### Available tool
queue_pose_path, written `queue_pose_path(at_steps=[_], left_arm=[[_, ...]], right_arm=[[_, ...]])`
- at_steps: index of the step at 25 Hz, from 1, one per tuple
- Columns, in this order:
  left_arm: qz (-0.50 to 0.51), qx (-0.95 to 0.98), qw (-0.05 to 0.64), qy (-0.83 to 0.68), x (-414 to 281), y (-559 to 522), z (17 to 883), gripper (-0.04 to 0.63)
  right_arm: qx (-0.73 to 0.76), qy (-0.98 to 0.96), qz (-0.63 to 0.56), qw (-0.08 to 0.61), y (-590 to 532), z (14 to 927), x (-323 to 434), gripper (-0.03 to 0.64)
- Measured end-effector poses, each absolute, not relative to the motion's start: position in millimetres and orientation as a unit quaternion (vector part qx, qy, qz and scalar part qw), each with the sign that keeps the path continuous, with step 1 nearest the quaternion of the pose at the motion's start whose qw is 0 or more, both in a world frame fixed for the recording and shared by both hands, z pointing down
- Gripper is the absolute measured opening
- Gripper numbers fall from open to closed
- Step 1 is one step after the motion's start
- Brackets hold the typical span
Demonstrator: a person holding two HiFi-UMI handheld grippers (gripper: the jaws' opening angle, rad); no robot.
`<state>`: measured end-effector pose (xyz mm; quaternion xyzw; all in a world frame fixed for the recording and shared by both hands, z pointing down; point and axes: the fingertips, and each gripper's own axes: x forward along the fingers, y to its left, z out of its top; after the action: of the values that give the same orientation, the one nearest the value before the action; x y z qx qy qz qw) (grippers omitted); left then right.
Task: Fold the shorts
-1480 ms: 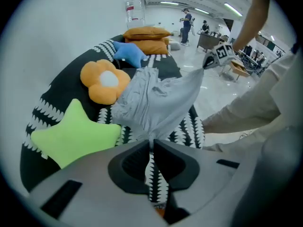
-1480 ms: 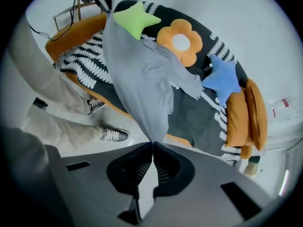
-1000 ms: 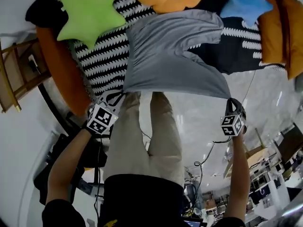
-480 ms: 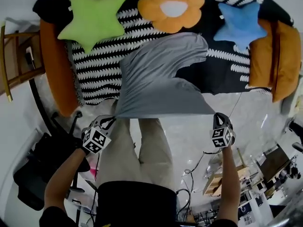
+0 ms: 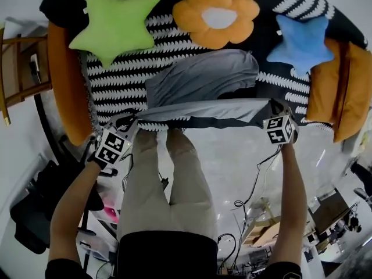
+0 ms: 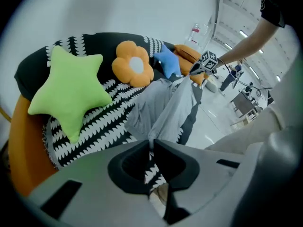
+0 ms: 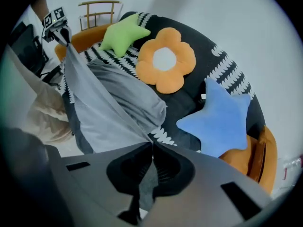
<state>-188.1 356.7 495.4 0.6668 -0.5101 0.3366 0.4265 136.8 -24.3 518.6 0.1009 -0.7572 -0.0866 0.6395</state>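
Left claw (image 5: 134,121) and right claw (image 5: 271,107) are pinched tight on the near corners of the shorts (image 5: 203,77); far half lies on striped sofa (image 5: 116,80). Hold edge taut, carry both corners far evenly, lay flat.

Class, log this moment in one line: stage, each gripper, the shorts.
stage: fold under way | left gripper: shut on shorts | right gripper: shut on shorts | shorts: edge stretched between grippers, rest on sofa
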Motion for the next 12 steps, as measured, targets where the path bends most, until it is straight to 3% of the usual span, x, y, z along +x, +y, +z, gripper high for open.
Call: queue_pose_path(at_steps=[5,8,10,12], left_arm=[[0.345,0.641,0.424,-0.539,-234.2,310.2,530.1,0.040],[0.332,0.603,0.458,-0.563,-260.7,293.0,557.0,0.040],[0.319,0.565,0.496,-0.577,-276.9,282.0,577.9,0.046],[0.303,0.524,0.534,-0.590,-292.1,278.5,594.2,0.077]], right_arm=[[0.121,-0.759,-0.075,0.636,-81.0,558.1,70.3,0.025],[0.151,-0.750,-0.050,0.643,-112.7,584.5,30.3,0.025],[0.198,-0.768,0.027,0.608,-133.1,589.0,-4.6,0.039],[0.258,-0.801,0.146,0.521,-139.9,573.4,-44.7,0.282]])
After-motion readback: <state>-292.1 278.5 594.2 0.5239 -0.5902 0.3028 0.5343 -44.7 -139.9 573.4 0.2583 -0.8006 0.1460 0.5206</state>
